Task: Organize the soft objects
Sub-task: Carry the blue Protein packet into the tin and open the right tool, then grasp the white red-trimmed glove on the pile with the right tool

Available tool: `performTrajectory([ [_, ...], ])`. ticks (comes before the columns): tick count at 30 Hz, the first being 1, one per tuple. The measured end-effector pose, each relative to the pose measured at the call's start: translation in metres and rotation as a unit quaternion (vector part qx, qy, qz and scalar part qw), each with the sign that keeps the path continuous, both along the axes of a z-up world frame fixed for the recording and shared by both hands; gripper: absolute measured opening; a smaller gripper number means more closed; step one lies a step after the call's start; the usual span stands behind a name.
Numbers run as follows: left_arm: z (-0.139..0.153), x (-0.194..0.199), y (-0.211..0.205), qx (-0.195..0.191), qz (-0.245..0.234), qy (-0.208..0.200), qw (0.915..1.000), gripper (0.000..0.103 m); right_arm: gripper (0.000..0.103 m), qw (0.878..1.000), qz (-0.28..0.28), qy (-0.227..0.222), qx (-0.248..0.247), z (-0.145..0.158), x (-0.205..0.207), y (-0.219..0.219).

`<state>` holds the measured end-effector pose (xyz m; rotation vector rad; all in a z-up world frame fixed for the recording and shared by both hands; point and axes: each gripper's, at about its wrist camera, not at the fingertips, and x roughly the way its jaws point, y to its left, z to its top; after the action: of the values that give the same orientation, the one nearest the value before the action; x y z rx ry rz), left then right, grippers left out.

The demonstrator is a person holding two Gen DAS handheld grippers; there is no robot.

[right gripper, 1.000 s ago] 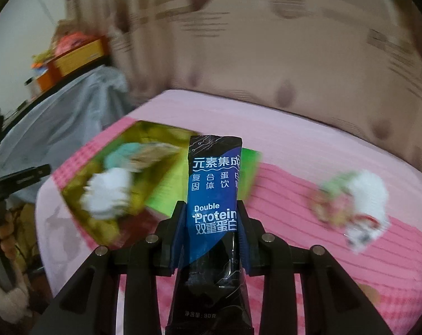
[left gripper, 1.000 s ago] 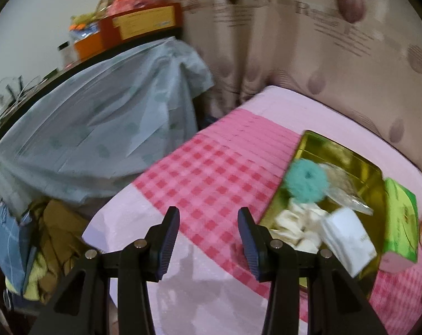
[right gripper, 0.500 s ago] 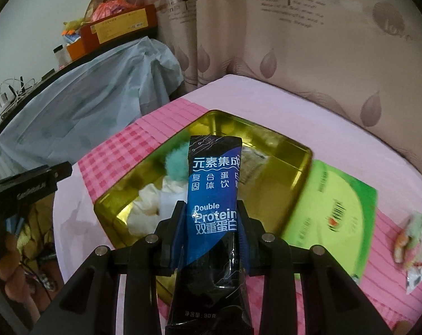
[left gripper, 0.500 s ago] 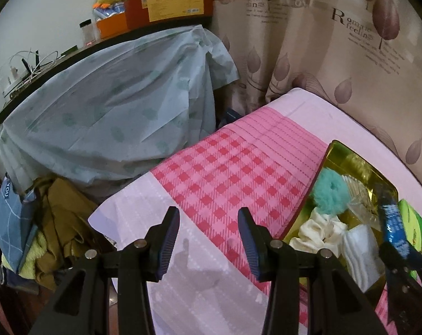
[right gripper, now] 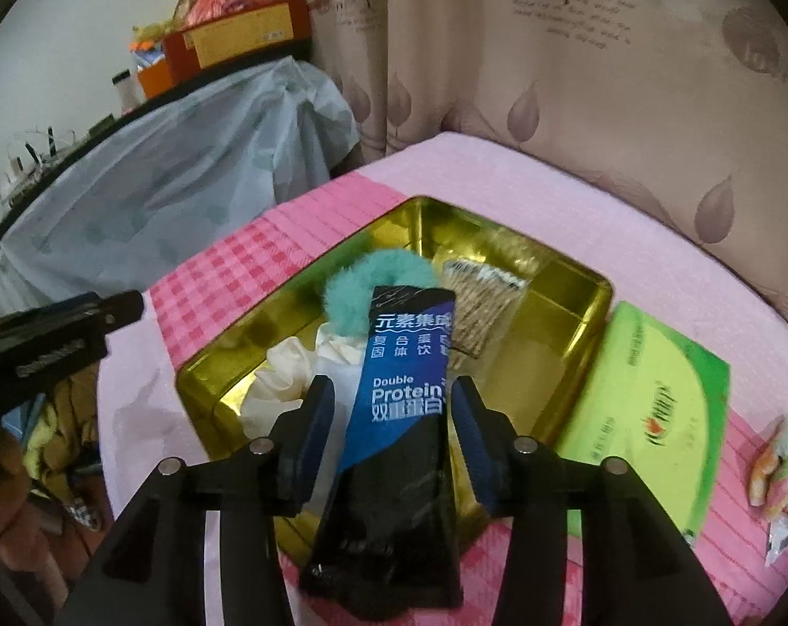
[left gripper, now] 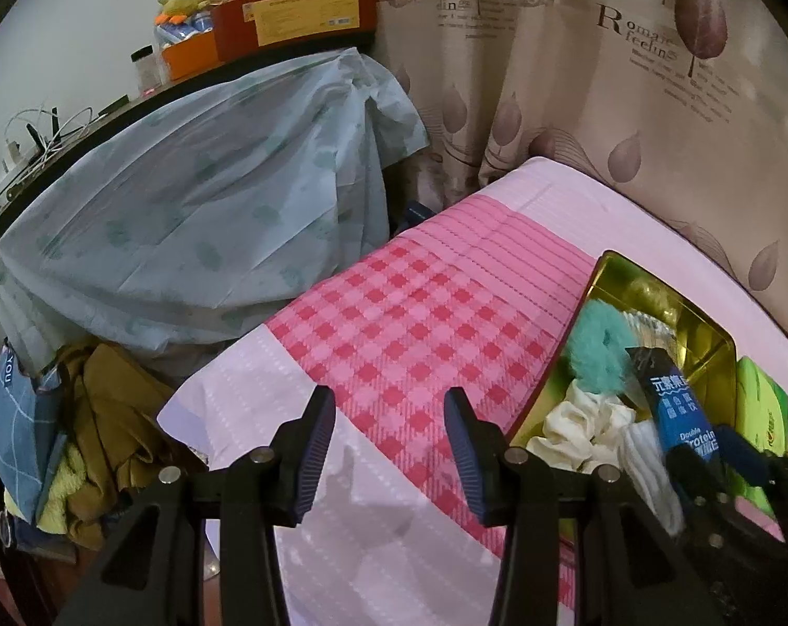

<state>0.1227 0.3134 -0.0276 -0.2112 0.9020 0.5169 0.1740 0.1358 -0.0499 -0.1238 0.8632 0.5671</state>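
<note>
Over the gold tin (right gripper: 571, 281) on the bed, the right gripper (right gripper: 388, 417) has just been spreading its fingers, and the protein sachet (right gripper: 401, 417) stands between them with a gap on each side.

Inside the tin lie a teal fluffy scrunchie (right gripper: 378, 276), a cream scrunchie (right gripper: 284, 375) and a clear bag of cotton swabs (right gripper: 477, 302). The sachet reads "Double Protein" under Chinese characters. Touching the tin's right wall is a green tissue pack (right gripper: 649, 412); further right of the tin sits a small crumpled wrapper (right gripper: 779, 454). The left gripper (left gripper: 388, 448) hovers left of the tin, fingers apart and empty, above the pink checked sheet (left gripper: 404, 334). Behind the tin, the curtain (left gripper: 628, 78) reads "Romance feelings".
</note>
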Motion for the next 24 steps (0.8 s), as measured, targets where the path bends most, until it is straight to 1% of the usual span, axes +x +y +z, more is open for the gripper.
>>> performTrajectory([
  [3, 0.000, 0.000, -0.003, 0.005, -0.004, 0.000, 1.0000, 0.044, 0.054, 1.000, -0.011, -0.014, 0.012, 0.013, -0.009, -0.021],
  [6, 0.001, 0.000, -0.005, 0.007, -0.007, 0.000, 1.0000, 0.044, 0.054, 0.999, -0.036, -0.027, 0.011, 0.022, -0.016, -0.052],
  [10, 0.002, 0.000, -0.009, 0.014, -0.014, 0.001, 0.9998, 0.044, 0.054, 0.995, -0.093, -0.033, -0.002, 0.026, -0.013, -0.111],
  [14, 0.002, 0.001, -0.014, 0.020, -0.023, 0.001, 0.9995, 0.044, 0.054, 0.985, -0.168, -0.028, -0.015, 0.023, -0.003, -0.183],
  [17, 0.002, 0.001, -0.017, 0.012, -0.035, -0.004, 0.9993, 0.044, 0.054, 0.978, -0.206, -0.024, -0.033, 0.019, 0.006, -0.223],
  [19, 0.002, 0.001, -0.020, 0.010, -0.043, -0.008, 0.9990, 0.044, 0.054, 0.973, -0.226, -0.023, -0.047, 0.016, 0.011, -0.244],
  [22, 0.002, 0.001, -0.026, 0.024, -0.050, -0.007, 0.9984, 0.044, 0.055, 0.967, -0.250, -0.014, -0.056, 0.007, 0.020, -0.270],
  [23, 0.002, 0.002, -0.028, 0.028, -0.055, -0.006, 0.9981, 0.044, 0.056, 0.965, -0.256, -0.011, -0.058, 0.003, 0.023, -0.276],
  [24, 0.001, 0.002, -0.030, 0.029, -0.059, -0.005, 0.9978, 0.044, 0.060, 0.963, -0.262, -0.007, -0.057, -0.001, 0.025, -0.280],
])
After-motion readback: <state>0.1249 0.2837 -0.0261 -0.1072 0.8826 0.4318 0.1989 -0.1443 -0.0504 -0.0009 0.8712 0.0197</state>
